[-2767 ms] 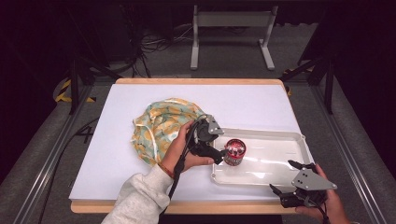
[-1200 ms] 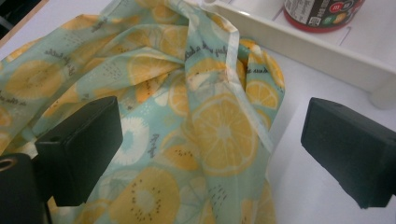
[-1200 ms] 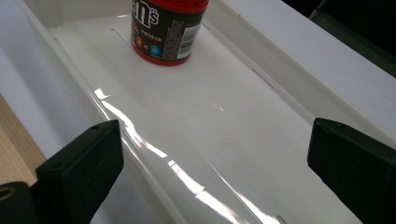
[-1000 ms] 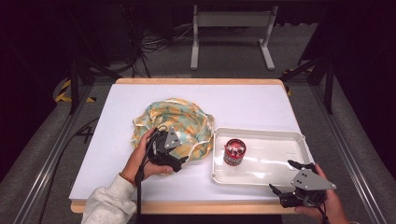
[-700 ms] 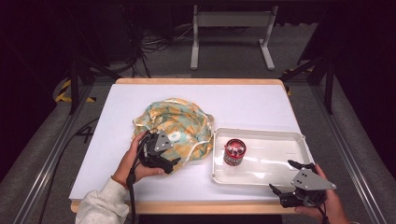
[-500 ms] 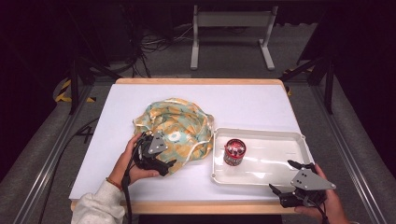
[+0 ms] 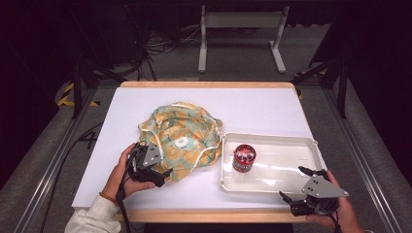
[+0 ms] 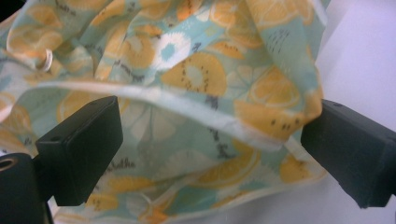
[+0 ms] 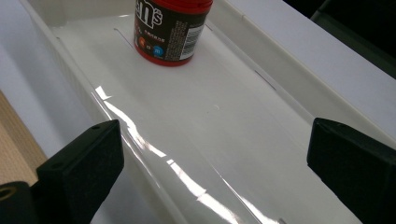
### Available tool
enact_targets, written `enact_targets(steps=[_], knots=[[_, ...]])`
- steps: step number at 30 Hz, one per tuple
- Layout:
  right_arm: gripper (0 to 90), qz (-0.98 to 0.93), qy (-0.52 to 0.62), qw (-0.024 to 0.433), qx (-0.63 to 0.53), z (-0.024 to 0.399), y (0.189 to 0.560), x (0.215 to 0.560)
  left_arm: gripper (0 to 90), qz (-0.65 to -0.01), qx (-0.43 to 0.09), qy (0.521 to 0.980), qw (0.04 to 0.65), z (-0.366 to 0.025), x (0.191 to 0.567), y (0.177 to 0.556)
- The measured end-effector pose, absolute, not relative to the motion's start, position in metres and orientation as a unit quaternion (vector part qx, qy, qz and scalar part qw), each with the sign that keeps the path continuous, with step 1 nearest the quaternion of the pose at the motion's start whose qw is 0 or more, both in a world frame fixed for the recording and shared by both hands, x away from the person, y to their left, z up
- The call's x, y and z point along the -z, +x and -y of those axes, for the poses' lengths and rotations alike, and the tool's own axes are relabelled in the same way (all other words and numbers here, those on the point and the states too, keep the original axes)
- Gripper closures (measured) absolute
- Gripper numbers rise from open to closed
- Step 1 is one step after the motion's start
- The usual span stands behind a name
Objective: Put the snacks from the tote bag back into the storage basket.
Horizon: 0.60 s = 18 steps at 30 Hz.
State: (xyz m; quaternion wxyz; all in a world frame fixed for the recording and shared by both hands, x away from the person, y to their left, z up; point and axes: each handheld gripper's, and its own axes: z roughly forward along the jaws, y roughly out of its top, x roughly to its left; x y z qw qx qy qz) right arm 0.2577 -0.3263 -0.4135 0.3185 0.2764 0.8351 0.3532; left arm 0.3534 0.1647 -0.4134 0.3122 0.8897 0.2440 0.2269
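A crumpled cloth bag [image 7: 182,138] printed with orange slices on teal lies at the table's middle. My left gripper [image 7: 151,167] is open at the bag's near left edge; in the left gripper view the fabric [image 8: 187,93] spreads between the wide-apart jaws. A red candy jar [image 7: 243,157] stands upright in the left part of a white tray [image 7: 291,167]. My right gripper [image 7: 303,187] is open at the tray's near right corner, apart from the jar [image 9: 170,30], which stands ahead of it on the tray's floor [image 9: 219,135].
The white tabletop [image 7: 272,109] has free room behind the bag and tray. A wooden edge [image 7: 209,213] runs along the near side. Dark floor, cables and a metal stand [image 7: 240,34] lie beyond the table.
My left gripper has drawn back from the tray's left end across the bag to its near left edge. The jar stays in the tray. The right gripper has not moved.
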Motion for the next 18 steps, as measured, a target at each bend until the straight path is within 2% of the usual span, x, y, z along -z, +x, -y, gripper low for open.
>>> enact_targets(steps=[18], knots=[[4.2, -0.837, 0.273, 0.317, -0.352, 0.325, 0.259, 0.414, 6.2, -0.288, -0.229, 0.874, 0.317, -0.205, 0.435, 0.339]])
